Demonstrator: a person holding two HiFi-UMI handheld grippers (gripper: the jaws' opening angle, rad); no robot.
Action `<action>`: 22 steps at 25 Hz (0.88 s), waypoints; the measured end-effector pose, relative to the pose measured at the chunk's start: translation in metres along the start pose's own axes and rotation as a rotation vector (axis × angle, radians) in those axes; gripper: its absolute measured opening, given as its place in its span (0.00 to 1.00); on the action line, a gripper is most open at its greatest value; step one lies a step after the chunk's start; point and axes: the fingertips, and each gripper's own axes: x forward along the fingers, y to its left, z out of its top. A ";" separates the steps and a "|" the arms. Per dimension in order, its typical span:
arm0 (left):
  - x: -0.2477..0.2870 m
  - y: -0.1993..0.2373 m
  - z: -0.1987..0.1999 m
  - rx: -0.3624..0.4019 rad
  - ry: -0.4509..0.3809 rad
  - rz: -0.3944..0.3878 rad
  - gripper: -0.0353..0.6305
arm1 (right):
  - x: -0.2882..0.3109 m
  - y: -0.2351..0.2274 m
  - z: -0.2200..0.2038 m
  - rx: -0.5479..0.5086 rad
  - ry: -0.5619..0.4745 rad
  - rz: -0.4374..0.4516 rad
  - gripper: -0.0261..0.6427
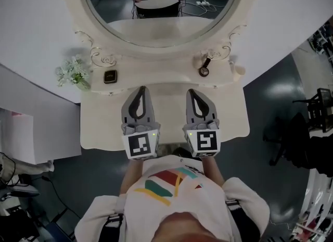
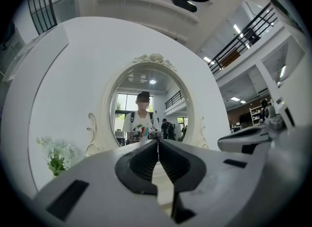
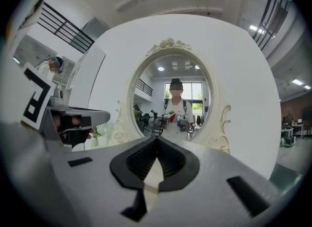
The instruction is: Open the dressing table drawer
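A cream, scroll-trimmed dressing table [image 1: 237, 124] carries a large oval mirror [image 1: 161, 12] along its back edge. At the back left corner stands a bunch of white flowers [image 1: 73, 73], with a dark square gold-rimmed box [image 1: 110, 76] just beside it. A small black round object [image 1: 204, 71] lies near the back right corner. Over the front edge hover the grey left gripper [image 1: 141, 89] and grey right gripper [image 1: 192, 91] (side by side, jaws together).

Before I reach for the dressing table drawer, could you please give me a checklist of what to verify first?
1. Left gripper empty, jaws together: ok.
2. Right gripper empty, jaws together: ok.
3. Jaws parted enough to take a handle: not ok, both are shut.
4. Drawer and its handle in sight: not ok, no view shows them.
5. Flowers and small dark case apart from both grippers: ok.
6. Both grippers above the tabletop: ok.
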 end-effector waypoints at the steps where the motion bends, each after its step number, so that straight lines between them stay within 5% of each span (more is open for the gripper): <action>1: 0.004 0.000 0.000 0.000 -0.002 0.005 0.06 | 0.004 -0.001 0.001 0.004 -0.005 0.006 0.04; 5: 0.017 0.003 0.001 -0.011 -0.062 0.031 0.06 | 0.014 -0.001 -0.002 0.018 -0.009 0.034 0.04; 14: 0.025 0.005 -0.002 0.006 0.004 0.040 0.06 | 0.025 0.000 -0.006 0.036 -0.016 0.061 0.04; 22: 0.034 0.003 -0.001 -0.005 -0.039 0.055 0.07 | 0.029 -0.013 -0.016 0.021 0.009 0.038 0.04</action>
